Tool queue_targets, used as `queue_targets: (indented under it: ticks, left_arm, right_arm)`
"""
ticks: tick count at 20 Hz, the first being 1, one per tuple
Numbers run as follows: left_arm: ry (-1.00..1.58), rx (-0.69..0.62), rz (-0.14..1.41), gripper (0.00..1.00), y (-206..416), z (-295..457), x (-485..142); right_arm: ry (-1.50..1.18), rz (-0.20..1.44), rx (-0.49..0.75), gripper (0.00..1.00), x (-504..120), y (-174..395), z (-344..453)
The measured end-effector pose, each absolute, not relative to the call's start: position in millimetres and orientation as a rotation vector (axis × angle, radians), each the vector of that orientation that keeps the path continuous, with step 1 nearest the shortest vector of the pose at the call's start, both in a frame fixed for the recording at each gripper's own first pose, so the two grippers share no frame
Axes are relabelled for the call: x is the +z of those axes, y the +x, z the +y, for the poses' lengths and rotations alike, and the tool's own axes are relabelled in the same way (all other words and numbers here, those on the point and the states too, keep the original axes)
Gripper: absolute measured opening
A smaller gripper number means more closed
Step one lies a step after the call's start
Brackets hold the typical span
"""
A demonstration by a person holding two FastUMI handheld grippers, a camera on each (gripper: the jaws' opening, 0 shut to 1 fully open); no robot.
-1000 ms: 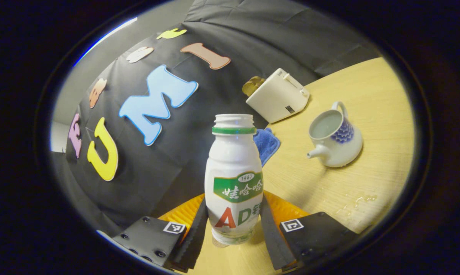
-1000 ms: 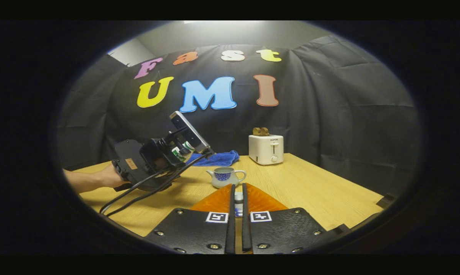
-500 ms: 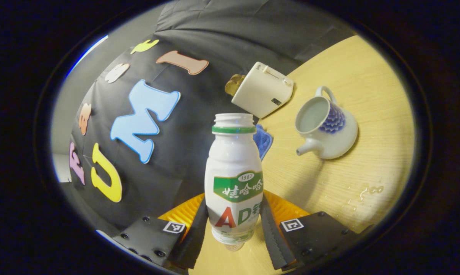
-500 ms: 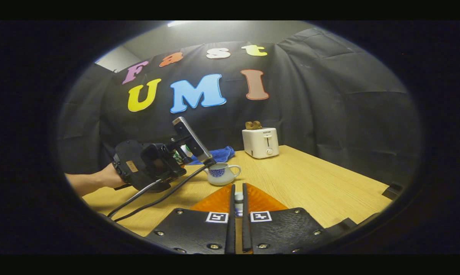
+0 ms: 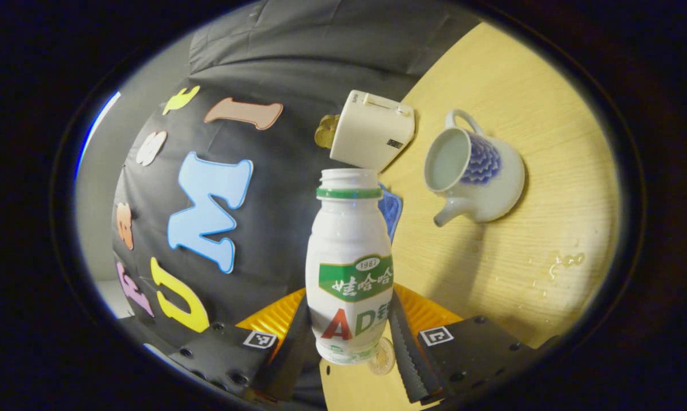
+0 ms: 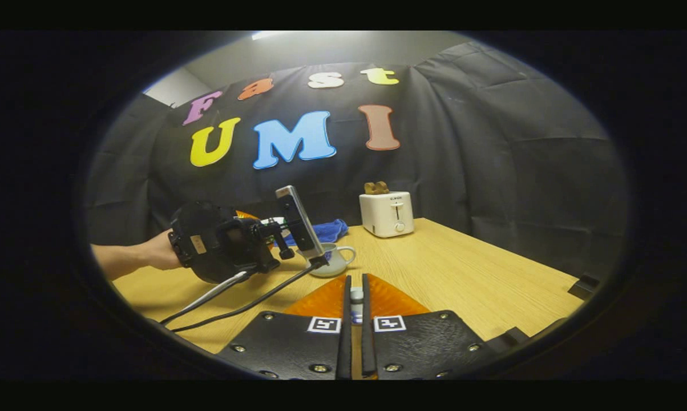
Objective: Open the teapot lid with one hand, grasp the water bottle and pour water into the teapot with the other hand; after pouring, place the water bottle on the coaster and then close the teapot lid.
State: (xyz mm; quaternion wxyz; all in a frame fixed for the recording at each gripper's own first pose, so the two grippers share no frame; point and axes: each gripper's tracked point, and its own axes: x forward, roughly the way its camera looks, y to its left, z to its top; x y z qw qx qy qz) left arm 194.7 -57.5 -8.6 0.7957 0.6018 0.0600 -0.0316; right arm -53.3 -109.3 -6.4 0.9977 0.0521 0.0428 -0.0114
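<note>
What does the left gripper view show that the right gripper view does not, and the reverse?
Left gripper view: the left gripper clamped on the uncapped bottle, the open top of the teapot seen from above, and water drops on the table.
Right gripper view: a hand holding that gripper, its trailing cables, and the right gripper pinching a small piece, probably the lid.
Both: teapot, toaster, blue cloth, table.

White water bottle (image 5: pixel 349 268), green neck ring, uncapped, stood centre frame in left gripper view. Teapot (image 5: pixel 473 174), white with blue scale pattern, sat upper right, lidless, spout pointing lower left. Lid (image 6: pixel 356 298) lower centre, right gripper view.
</note>
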Motion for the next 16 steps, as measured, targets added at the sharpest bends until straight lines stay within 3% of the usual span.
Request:
queue_targets:
  ticks: [14,15,16]
  left_arm:
    - [1.502,-0.086,0.098,0.82,203.9,-70.5,-0.9]
    - [1.511,-0.088,0.095,0.76,202.1,-70.9,1.0]
    - [1.517,-0.091,0.095,0.82,201.5,-72.6,0.9]
  right_arm:
    - [0.091,0.078,-0.016,0.07,-6.3,-55.1,-112.7]
    - [0.09,0.078,-0.017,0.07,-6.0,-55.3,-112.8]
    - [0.09,0.079,-0.018,0.07,-6.9,-55.3,-113.9]
